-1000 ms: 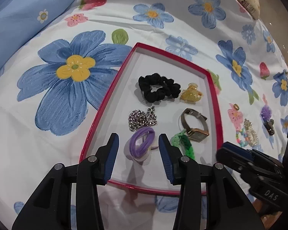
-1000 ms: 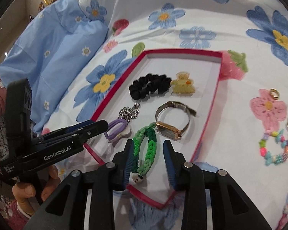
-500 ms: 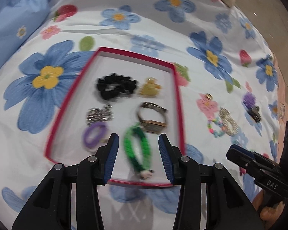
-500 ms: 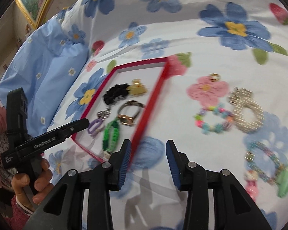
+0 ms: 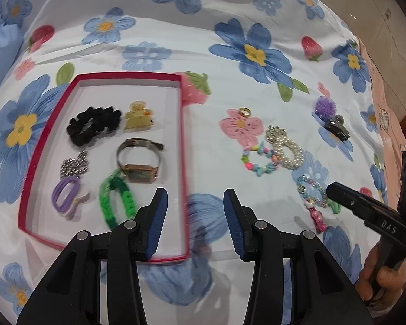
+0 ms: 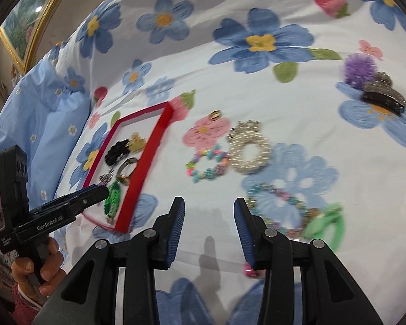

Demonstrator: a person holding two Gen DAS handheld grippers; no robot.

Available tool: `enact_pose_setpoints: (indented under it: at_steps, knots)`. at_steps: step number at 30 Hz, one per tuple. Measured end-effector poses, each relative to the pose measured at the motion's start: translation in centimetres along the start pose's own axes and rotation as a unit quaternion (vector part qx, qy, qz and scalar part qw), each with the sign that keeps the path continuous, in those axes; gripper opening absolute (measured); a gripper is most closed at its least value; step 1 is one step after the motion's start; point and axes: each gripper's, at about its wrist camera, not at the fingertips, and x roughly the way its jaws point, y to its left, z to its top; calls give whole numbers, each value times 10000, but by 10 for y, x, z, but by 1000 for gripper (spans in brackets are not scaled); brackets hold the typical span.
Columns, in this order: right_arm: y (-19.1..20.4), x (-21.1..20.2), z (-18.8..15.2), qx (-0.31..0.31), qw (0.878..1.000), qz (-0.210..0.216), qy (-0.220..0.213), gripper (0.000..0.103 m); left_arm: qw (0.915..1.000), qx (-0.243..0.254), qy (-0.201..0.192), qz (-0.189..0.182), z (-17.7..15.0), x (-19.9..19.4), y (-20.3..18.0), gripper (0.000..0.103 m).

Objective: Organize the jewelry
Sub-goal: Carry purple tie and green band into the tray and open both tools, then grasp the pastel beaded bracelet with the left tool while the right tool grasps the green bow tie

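Black left claw (image 6: 94, 193) marked "GenRobot.AI", right claw (image 5: 335, 191) marked "DAS"

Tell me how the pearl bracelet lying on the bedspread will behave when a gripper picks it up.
The pearl bracelet looks like strung beads in several rows, so it will probably sag and dangle rather than hold its ring shape. The glossy round beads may slip between the pads. It touches the multicoloured bead bracelet, which could get dragged along.

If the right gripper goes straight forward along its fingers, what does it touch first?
Probably bare flowered bedsheet: the right gripper is open and empty. The pastel beaded bracelet lies just right of that line; depth is unclear.
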Motion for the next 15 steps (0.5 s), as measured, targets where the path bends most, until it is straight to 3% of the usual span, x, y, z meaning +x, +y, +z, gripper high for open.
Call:
enact_pose_setpoints:
  at_steps: [15]
  knots:
    - [-76, -41, -17, 466, 9961, -734, -163, 41, 9983, 477, 264, -194, 14, 30, -44, 41]
